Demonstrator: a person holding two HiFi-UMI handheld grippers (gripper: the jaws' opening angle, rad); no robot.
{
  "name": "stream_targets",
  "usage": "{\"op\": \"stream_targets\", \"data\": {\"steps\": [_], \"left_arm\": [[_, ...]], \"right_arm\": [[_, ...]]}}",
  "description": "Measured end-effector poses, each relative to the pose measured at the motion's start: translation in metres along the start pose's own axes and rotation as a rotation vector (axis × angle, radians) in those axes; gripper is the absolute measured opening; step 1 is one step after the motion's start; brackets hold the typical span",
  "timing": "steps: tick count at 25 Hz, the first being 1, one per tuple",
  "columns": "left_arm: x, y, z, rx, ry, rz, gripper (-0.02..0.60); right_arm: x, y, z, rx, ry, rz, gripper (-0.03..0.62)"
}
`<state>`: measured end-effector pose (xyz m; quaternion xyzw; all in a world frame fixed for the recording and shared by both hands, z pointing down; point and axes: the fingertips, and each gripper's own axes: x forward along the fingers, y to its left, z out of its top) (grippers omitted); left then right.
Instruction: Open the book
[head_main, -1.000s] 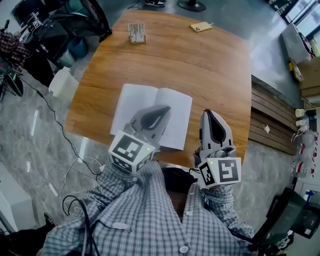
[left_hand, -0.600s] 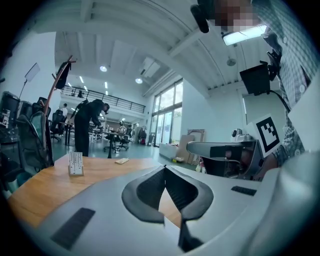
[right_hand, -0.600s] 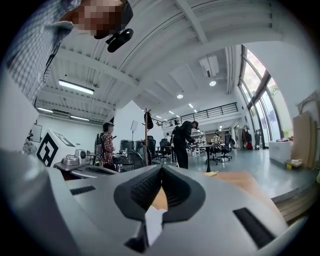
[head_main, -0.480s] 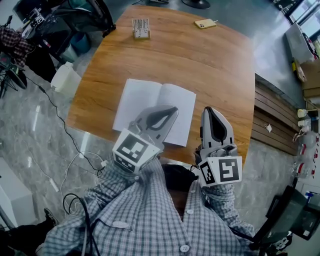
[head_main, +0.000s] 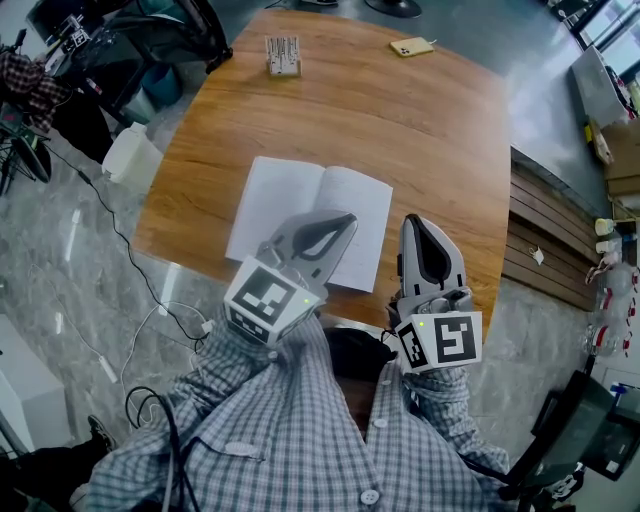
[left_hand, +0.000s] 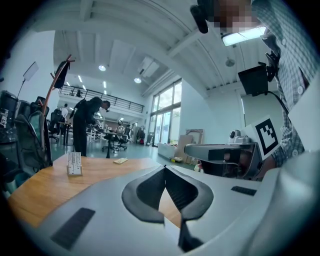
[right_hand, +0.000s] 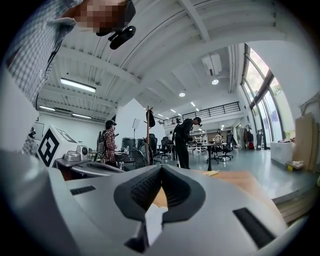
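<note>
The book (head_main: 300, 215) lies open and flat on the wooden table (head_main: 420, 140), white pages up, near the table's front edge. My left gripper (head_main: 345, 218) hovers over the book's near right page, jaws shut with nothing between them. My right gripper (head_main: 415, 222) is held just right of the book, above the table's front edge, also shut and empty. In the left gripper view the gripper (left_hand: 164, 168) points level across the table; in the right gripper view the gripper (right_hand: 161, 166) does the same, with a sliver of white page below its jaws.
A small white rack (head_main: 282, 55) stands at the table's far left and a yellow phone (head_main: 412, 46) lies at the far edge. A white bin (head_main: 128, 160) and cables sit on the floor at left. People (right_hand: 185, 140) and office chairs are in the room behind.
The head view shifted slightly a second ago, sliding the table and book a little down the picture; both grippers have stayed shut and still over the last half second.
</note>
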<state>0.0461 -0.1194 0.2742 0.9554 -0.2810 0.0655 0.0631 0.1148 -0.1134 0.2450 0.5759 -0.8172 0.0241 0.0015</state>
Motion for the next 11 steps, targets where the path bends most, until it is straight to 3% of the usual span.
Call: {"op": "stream_targets", "data": {"steps": [11], "left_arm": [[-0.0009,-0.0007,0.0001,0.004,0.003,0.0,0.009]], "right_arm": [[0.0006,0.0014,0.0017,0.028,-0.005,0.009,0.02]]}}
